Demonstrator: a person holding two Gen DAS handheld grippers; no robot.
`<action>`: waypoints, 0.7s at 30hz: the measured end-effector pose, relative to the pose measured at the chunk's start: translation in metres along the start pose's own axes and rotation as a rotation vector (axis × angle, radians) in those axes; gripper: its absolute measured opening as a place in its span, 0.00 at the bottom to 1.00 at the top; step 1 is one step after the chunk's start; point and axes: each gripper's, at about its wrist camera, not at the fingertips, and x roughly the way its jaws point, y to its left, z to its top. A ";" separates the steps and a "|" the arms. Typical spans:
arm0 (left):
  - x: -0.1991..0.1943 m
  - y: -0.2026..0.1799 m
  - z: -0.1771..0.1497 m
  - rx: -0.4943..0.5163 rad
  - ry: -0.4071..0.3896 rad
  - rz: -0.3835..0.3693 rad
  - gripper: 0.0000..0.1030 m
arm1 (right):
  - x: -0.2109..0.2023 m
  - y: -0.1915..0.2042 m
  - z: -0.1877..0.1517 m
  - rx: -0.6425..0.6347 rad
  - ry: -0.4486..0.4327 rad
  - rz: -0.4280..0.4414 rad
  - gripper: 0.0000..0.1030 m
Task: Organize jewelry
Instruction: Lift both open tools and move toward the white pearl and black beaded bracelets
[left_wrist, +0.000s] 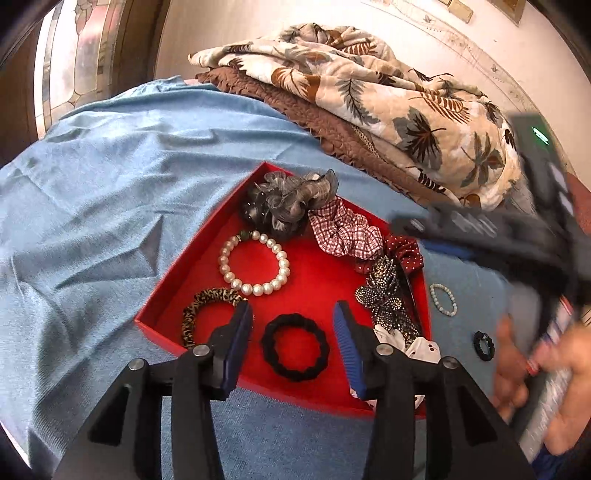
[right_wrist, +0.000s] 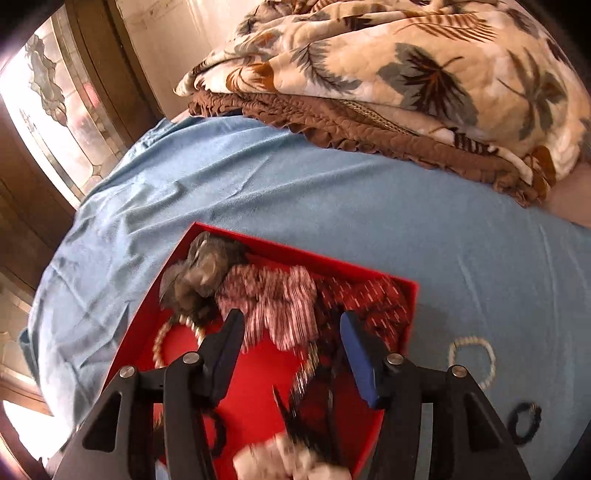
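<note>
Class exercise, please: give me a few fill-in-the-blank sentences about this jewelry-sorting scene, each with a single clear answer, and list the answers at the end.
1. The pearl bracelet lies inside the ____ tray.
2. The left tongs are open above a ____ hair tie in the tray.
3. Outside the tray, a pale beaded bracelet and a small black hair tie lie on the ____ sheet.
4. Neither the left tongs nor the right tongs hold ____.

Answers: red; black; blue; anything
</note>
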 end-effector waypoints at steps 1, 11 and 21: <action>-0.002 0.000 0.000 0.001 -0.005 0.006 0.44 | -0.008 -0.004 -0.007 0.001 -0.001 0.000 0.57; -0.024 -0.010 -0.015 0.031 -0.076 0.087 0.47 | -0.099 -0.108 -0.132 0.097 0.006 -0.127 0.61; -0.068 -0.044 -0.033 0.131 -0.049 0.112 0.51 | -0.145 -0.168 -0.198 0.193 -0.037 -0.197 0.61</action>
